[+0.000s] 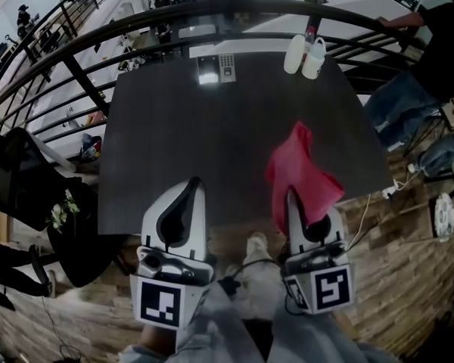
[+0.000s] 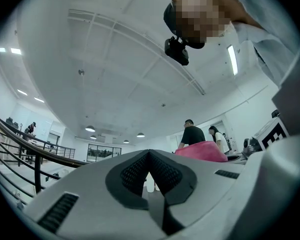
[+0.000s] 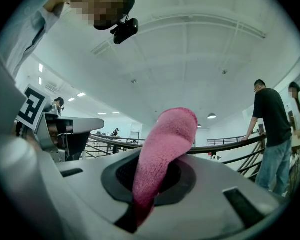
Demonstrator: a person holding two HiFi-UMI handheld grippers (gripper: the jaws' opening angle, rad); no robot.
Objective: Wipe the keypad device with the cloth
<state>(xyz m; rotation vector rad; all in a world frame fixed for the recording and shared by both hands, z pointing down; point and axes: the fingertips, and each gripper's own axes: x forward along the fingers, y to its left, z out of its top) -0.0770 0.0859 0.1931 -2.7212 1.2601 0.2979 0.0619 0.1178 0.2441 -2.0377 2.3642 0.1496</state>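
The keypad device [image 1: 217,69] lies at the far edge of the dark table [image 1: 174,150], well away from both grippers. My right gripper [image 1: 293,197] hovers over the table's near right edge, shut on a pink cloth [image 1: 299,171] that sticks up out of its jaws. That cloth [image 3: 162,151] fills the middle of the right gripper view. My left gripper [image 1: 192,184] sits at the near edge, left of the right one, shut and holding nothing; its pads [image 2: 140,171] meet in the left gripper view, where the cloth [image 2: 202,151] shows to the right.
Two white bottles [image 1: 303,55] stand at the table's far right corner. A dark curved railing [image 1: 98,29] runs behind the table. A person in a black top [image 1: 439,44] leans on it at the right. Wooden floor [image 1: 408,271] lies below.
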